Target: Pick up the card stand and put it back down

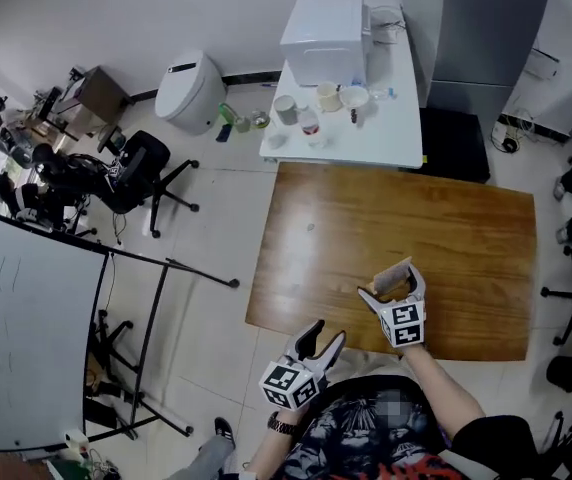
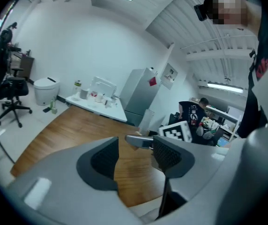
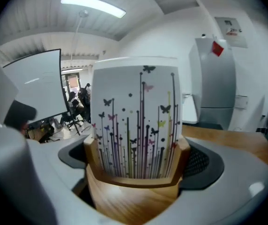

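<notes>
The card stand [image 1: 394, 277] is a small wooden block [image 3: 133, 196] holding an upright white card [image 3: 136, 121] printed with butterflies and thin lines. My right gripper [image 1: 391, 282] is shut on the block, one pad [image 3: 198, 163] against each side, over the near part of the wooden table [image 1: 416, 213]. Whether the stand touches the table I cannot tell. My left gripper [image 1: 328, 333] hangs open at the table's front edge with nothing between its fingers [image 2: 164, 156]. In the left gripper view the right gripper's marker cube [image 2: 176, 131] and the card [image 2: 147, 120] show ahead.
A white table [image 1: 386, 138] with a white box [image 1: 324, 38] and several cups stands behind the wooden one. A black office chair [image 1: 141, 163] and a white bin [image 1: 191, 90] are at the left, a whiteboard [image 1: 26, 338] nearer left, a grey cabinet [image 1: 486, 28] at the back right.
</notes>
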`<control>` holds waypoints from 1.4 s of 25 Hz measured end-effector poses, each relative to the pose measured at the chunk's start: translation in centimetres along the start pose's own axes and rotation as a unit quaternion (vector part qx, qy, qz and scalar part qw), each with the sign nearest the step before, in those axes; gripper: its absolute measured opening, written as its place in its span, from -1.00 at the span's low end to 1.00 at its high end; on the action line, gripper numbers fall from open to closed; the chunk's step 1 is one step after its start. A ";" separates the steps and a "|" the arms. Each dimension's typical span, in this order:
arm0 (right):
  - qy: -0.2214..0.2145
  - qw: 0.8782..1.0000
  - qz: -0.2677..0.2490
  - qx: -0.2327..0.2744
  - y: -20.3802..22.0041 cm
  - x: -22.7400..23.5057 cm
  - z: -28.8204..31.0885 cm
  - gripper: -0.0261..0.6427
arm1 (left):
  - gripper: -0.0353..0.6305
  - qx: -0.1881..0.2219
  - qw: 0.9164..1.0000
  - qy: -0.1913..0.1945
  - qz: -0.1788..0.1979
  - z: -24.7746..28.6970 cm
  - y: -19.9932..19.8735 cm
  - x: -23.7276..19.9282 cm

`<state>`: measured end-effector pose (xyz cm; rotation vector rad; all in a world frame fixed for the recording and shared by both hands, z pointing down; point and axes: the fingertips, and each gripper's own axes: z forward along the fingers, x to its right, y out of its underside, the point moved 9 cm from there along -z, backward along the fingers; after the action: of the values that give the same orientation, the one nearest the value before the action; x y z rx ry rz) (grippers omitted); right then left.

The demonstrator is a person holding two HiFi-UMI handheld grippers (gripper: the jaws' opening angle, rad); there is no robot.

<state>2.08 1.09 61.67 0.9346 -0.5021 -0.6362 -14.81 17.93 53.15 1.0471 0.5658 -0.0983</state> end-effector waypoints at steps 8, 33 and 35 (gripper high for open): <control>0.004 0.996 -0.072 -0.043 2.9 -5.2 21.8 0.78 | -0.22 0.002 0.980 -0.190 -0.058 -12.8 4.0 -5.7; 0.263 0.946 0.181 0.054 6.6 12.8 -19.8 -0.95 | -0.22 -0.025 0.999 0.043 0.022 3.7 -1.4 -4.4; 0.291 0.938 0.169 0.088 4.3 14.2 -23.0 -0.95 | -0.22 -0.035 0.997 0.054 0.036 5.1 -1.6 -4.7</control>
<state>28.22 6.35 55.42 1.1177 -0.1778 0.0139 -17.31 12.02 56.06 1.0084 0.6237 0.0407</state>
